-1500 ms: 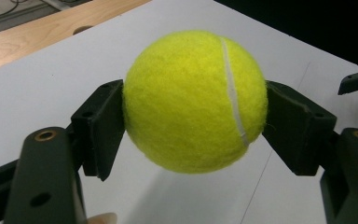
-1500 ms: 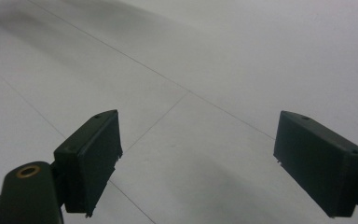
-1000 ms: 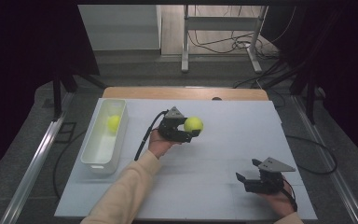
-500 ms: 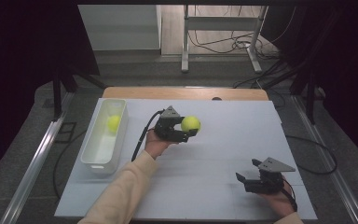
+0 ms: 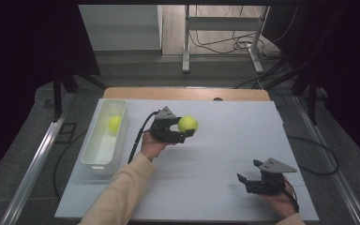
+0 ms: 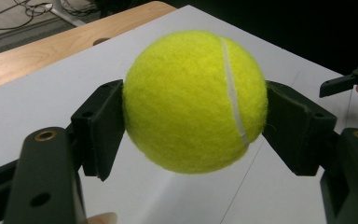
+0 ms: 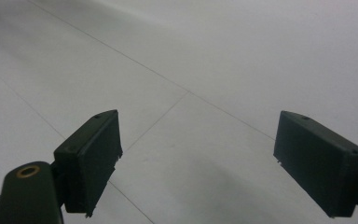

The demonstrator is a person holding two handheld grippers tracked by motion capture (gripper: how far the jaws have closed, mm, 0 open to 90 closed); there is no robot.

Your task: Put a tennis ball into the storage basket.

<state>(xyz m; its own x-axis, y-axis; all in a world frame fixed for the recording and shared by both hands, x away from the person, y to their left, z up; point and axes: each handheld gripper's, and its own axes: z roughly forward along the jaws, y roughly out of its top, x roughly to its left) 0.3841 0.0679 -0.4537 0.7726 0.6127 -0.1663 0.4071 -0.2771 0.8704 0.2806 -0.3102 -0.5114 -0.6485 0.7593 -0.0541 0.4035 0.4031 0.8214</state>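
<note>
Above the white table [image 5: 206, 187], I am clamping the fuzzy yellow tennis ball [image 6: 195, 100] in my left gripper [image 5: 183, 132]; my right gripper [image 7: 198, 163] is gaping empty; next, carrying it over the white plastic bin [image 5: 90, 159].

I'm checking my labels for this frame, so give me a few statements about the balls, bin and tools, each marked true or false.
1. The left tool grips a ball. True.
2. The bin holds no ball. False: a second ball lies in it.
3. The right tool has its jaws apart with nothing between them. True.
4. The held ball rests on the table. False: it is clamped between the jaws, off the surface.
5. The bin stands right of the held ball in the high view. False: it stands left.
</note>
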